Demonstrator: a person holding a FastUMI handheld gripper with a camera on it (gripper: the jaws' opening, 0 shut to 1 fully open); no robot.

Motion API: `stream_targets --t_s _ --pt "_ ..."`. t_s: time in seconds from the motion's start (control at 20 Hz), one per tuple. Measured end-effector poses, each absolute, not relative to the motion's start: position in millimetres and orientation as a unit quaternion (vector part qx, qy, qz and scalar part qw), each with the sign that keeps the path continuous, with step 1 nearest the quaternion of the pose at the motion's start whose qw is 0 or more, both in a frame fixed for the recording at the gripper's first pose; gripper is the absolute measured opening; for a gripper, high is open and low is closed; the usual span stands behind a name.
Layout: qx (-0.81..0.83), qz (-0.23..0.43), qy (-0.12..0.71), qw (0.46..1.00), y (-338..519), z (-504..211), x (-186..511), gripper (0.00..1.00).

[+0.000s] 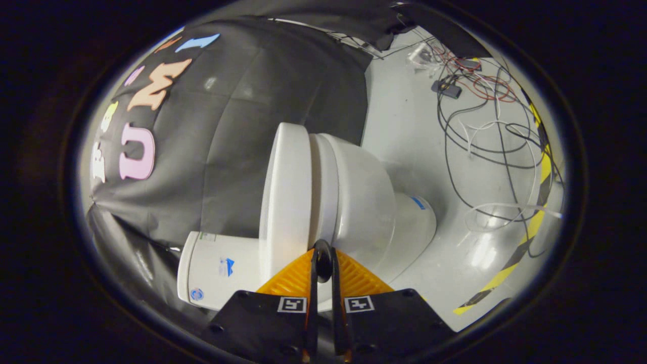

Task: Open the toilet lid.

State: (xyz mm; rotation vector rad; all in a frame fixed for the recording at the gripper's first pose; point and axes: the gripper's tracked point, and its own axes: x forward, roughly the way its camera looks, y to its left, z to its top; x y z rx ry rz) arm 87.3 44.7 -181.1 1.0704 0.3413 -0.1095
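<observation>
Sitting just ahead of the closed-together hand-held gripper [322, 253], the toilet lid [285, 197] lies down.

— Where can you go from here?

— Your gripper [323, 253] has its fingers almost touching, tips right at the closed toilet lid [285, 192]. The toilet bowl [364, 202] blocks the way straight ahead.

— And around it?

— The tank [215, 273] sits against the black wall [237, 131], so it is tight there. The bare floor [404, 131] past the bowl has room, but loose cables [485, 126] lie farther out.
</observation>
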Motion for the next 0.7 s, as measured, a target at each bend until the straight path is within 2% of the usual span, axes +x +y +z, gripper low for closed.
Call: stream_targets --t_s 0.3,0.35,0.5,0.7 --pt "0.505 -0.030 0.152 0.849 47.9 -170.7 88.0 0.15" --pt "0.507 -0.050 0.139 0.849 46.3 -177.5 109.3 0.15" --pt "0.486 -0.064 0.148 0.859 45.2 -167.2 90.7 0.01" --pt "0.487 -0.070 0.107 0.864 53.2 -132.1 89.8 0.01"
